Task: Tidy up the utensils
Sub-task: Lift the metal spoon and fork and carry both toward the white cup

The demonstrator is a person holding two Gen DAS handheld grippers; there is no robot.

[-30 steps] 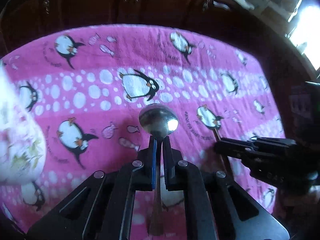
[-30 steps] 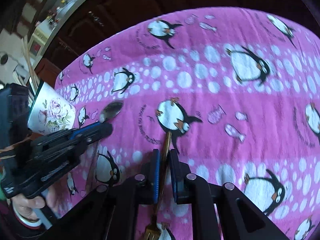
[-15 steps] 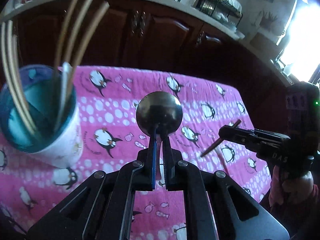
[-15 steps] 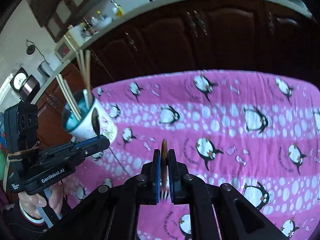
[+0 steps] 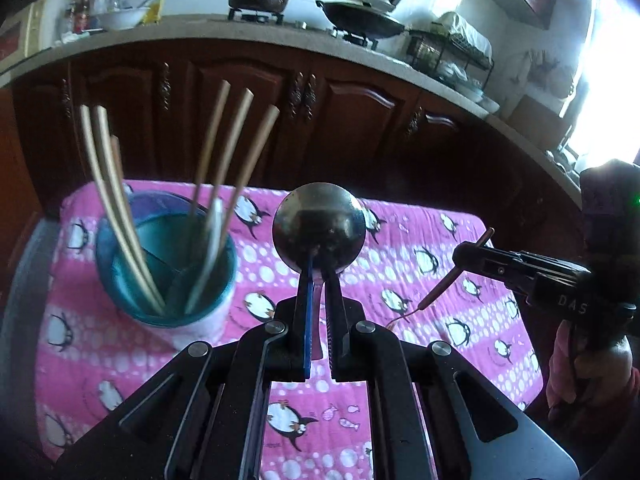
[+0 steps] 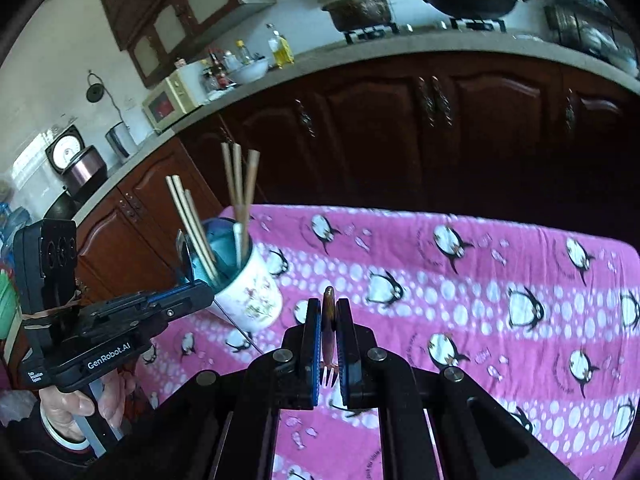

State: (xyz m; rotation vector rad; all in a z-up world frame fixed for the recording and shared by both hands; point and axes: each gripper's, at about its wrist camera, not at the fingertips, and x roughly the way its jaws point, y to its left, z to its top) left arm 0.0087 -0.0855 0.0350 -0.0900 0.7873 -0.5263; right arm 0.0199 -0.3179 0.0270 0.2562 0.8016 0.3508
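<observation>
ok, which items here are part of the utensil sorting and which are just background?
Job:
left tongs holding spoon
right tongs holding fork
utensil cup with chopsticks

Background:
penguin cloth
pot
wok
bottles

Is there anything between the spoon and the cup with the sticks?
Nothing. In the left wrist view, only the pink penguin cloth shows between the spoon and the cup.

Home kitchen: stove (image 5: 256, 16), wok (image 5: 360, 24), cabinets (image 5: 240, 108).
</observation>
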